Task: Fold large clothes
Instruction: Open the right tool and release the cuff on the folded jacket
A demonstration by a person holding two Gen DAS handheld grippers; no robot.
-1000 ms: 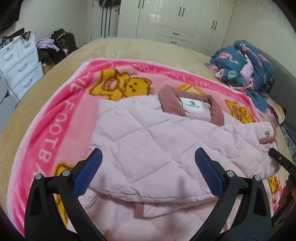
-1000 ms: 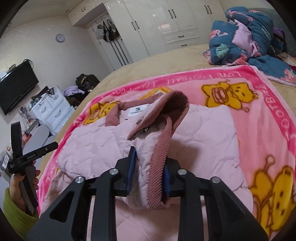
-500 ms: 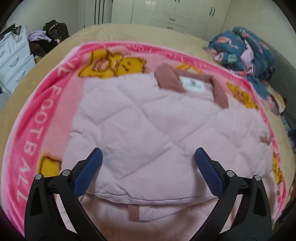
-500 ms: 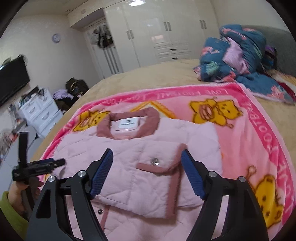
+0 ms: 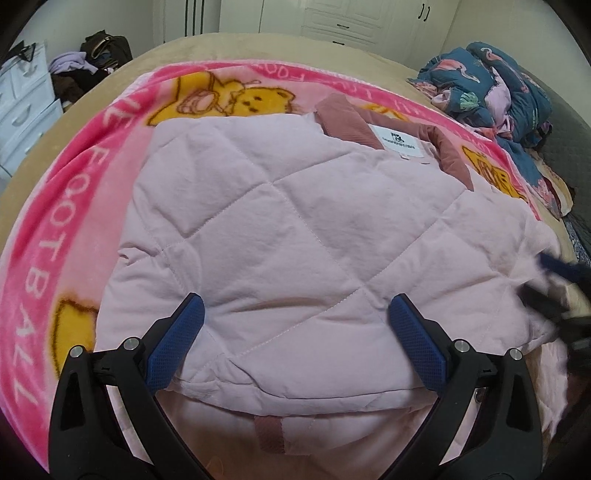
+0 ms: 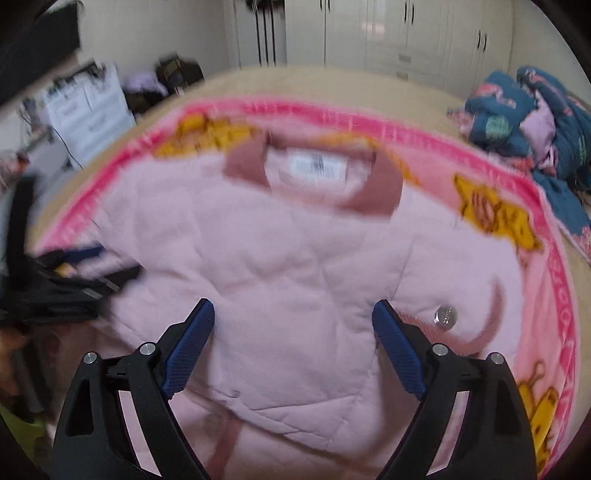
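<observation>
The pink quilted jacket [image 5: 295,229] lies flat on a pink cartoon-bear blanket [image 5: 74,206] spread over the tan bed [image 5: 229,48], its sides folded in over the middle and its dusty-rose collar [image 5: 343,122] with a white label [image 5: 397,142] toward the far end. In the left wrist view the jacket's near folded edge runs just below both blue pads, with a small rose loop [image 5: 269,428] showing beneath it. A wide strip of blanket stays bare on the left of the jacket and a narrower one past the collar; beyond that the bed cover is open up to the white wardrobes [image 6: 388,33].

The left tool [image 5: 295,336] hangs just over the jacket's near part with its jaws spread wide and nothing between the pads but the cloth surface below. The right tool [image 6: 293,347] has just been opening its jaws, which now stand wide over the folded sleeve area, gripping nothing; a silver snap button [image 6: 446,315] sits just right of its right pad. That view is blurred. Each tool shows at the edge of the other's view.

A heap of blue flamingo-print bedding [image 5: 491,92] rests at the bed's far right corner, apart from the jacket. White drawers [image 5: 22,107] stand at the left of the room beside a pile of dark bags and clothes [image 5: 92,55].
</observation>
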